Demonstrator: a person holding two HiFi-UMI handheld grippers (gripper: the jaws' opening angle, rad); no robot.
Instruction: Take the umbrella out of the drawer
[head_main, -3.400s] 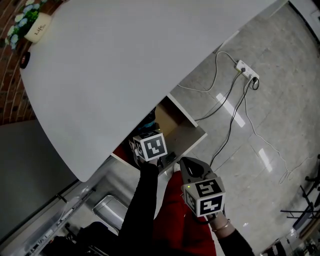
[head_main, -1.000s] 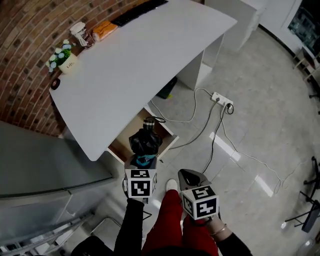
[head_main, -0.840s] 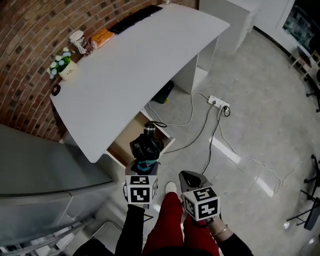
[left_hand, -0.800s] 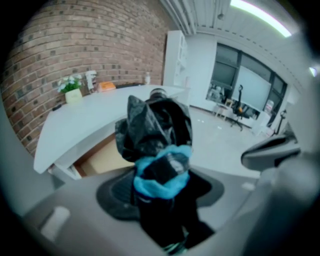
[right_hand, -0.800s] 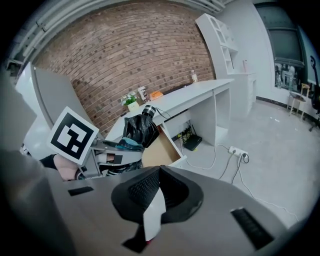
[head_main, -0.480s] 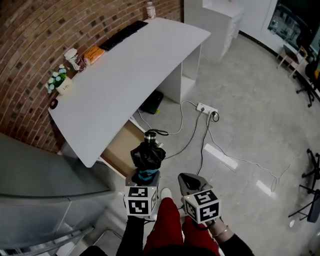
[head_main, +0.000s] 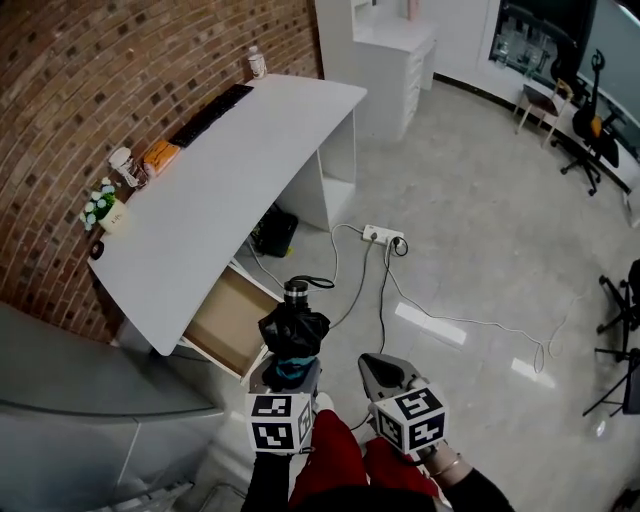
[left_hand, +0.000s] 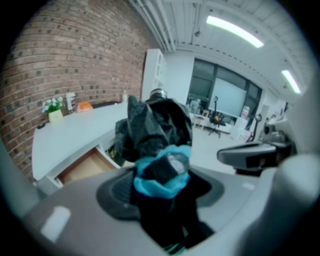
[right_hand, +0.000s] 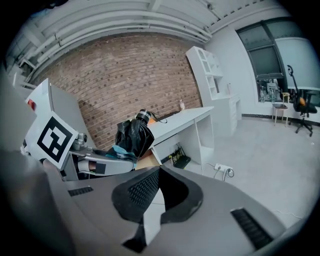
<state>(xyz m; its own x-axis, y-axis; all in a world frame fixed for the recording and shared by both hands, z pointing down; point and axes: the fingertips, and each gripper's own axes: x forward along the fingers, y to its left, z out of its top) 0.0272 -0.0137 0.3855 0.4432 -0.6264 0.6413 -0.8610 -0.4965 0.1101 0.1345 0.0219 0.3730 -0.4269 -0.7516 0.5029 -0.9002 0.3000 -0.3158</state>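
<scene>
- Since the earliest picture, where the left gripper (head_main: 286, 372) was reaching into the drawer (head_main: 226, 322), the umbrella (head_main: 292, 333) is riding up and away from the table (head_main: 230, 170), and both grippers are coming back toward the person.
- Left gripper is clamping the folded umbrella near its lower end, by the blue part. Its jaws are standing wide around the bundle, and the handle with its cord loop is pointing away.
- Right gripper (head_main: 377, 366) is hanging just beside it, jaws together and holding nothing.
- Umbrella is sitting clear of the open drawer, in the air above the floor, so the taking-out is looking done.
- Handling is likely going to be easy on weight, but the black cloth is looking soft, loose and a little slippery over a stiff shaft.
- Squeezing across the bundle down to the shaft is probably working better than pinching the outer folds, which could slide.
</scene>
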